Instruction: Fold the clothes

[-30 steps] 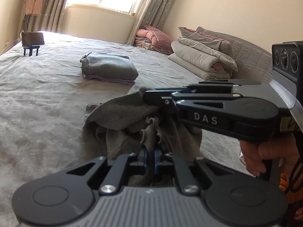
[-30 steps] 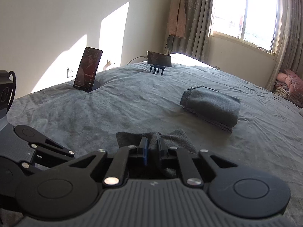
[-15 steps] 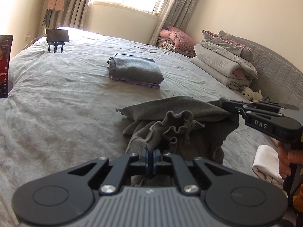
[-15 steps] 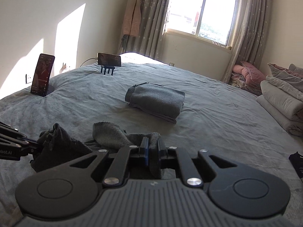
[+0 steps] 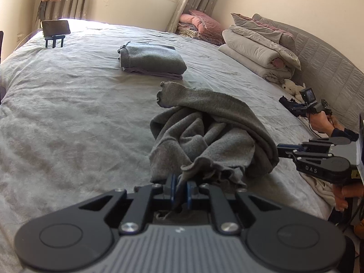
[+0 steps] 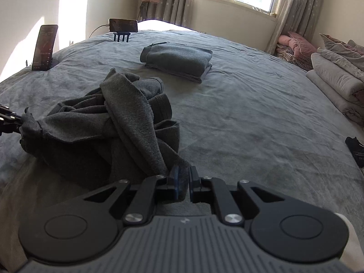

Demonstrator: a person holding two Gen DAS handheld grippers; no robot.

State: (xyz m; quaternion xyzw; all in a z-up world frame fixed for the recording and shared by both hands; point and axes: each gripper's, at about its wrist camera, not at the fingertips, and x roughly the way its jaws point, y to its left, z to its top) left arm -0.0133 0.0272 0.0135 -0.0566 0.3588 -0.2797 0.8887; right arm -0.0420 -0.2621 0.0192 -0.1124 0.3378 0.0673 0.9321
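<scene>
on the grey bedspread [image 5: 68, 118], your crumpled grey garment [image 5: 211, 134] lies bunched in a heap, near side of the folded grey stack [image 5: 151, 60]. your left gripper [image 5: 179, 188] has a ruffled edge of the garment between its blue pads; jaws are opening, and a gap shows beside the cloth. your right gripper [image 6: 183, 182] is clamped on another corner of the same garment, cloth pinched between the pads, jaws nearly closed. garment hangs slack between the two grippers, one sleeve end [image 5: 163, 93] sticking out toward the folded stack. far side of that stack: a phone on a stand [image 6: 123, 26], and a second upright phone [image 6: 44, 46] off to its left. folded bedding [image 5: 259, 47] sits by the headboard.
</scene>
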